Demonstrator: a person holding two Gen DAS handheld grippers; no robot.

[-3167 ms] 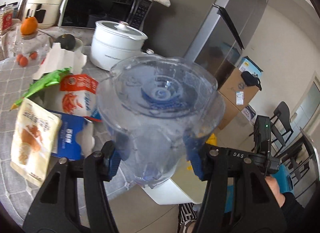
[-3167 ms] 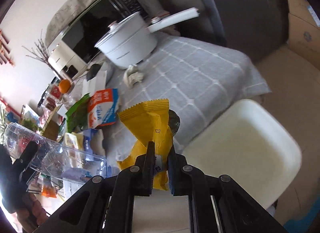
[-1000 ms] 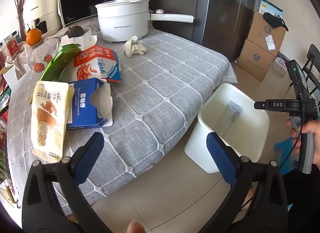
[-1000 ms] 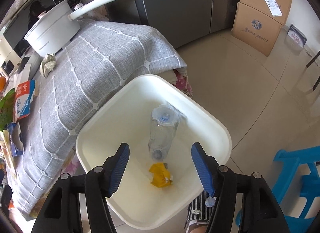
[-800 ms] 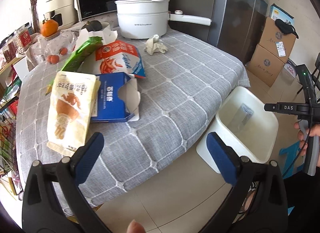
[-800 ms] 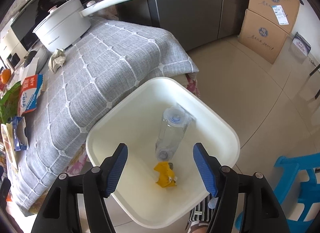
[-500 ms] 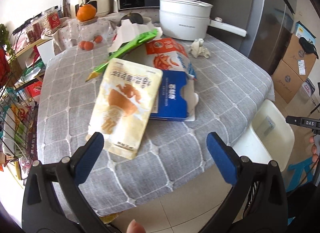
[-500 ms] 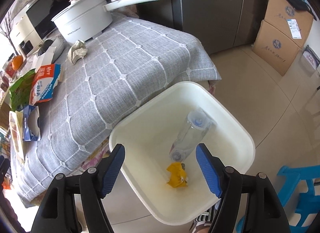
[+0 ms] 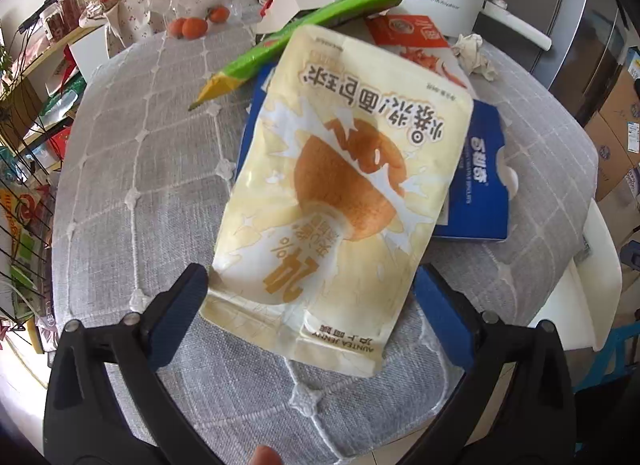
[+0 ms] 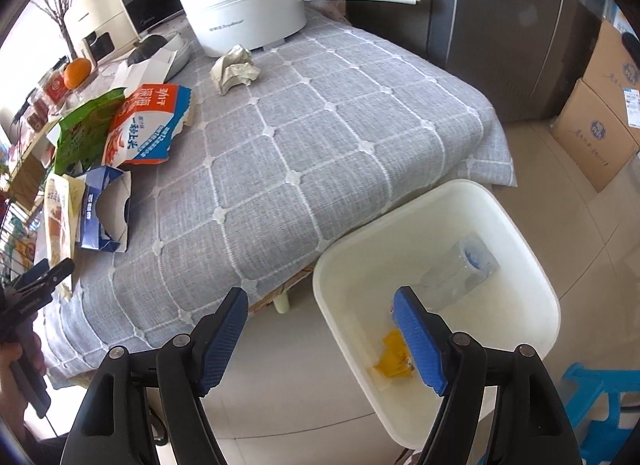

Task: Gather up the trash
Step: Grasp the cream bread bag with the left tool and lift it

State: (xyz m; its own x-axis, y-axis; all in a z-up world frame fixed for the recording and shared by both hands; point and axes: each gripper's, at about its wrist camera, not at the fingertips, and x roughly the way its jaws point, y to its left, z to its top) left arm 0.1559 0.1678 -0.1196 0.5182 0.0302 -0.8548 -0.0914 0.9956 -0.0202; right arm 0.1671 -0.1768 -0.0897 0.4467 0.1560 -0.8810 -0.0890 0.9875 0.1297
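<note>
Left gripper (image 9: 310, 317) open astride the yellow snack bag (image 9: 340, 193); right gripper (image 10: 320, 339) open, empty, beside the white bin (image 10: 536, 265).
Risk: the flat bag lying on the blue carton (image 9: 480, 185) may slip from the pads, or the carton lift with it.

You are working in bright daylight that enters from the left, where the edge of both views washes out to near white. The fisheye lenses bend straight lines hard toward the rims, and dark corners frame each picture. In your left wrist view the yellow snack bag (image 9: 340, 193) is sharp, with a soft sheen, and the background shelves smear slightly. In your right wrist view the white bin (image 10: 532, 249) glows pale, and the grey fridge (image 10: 496, 25) carries dull reflections.
</note>
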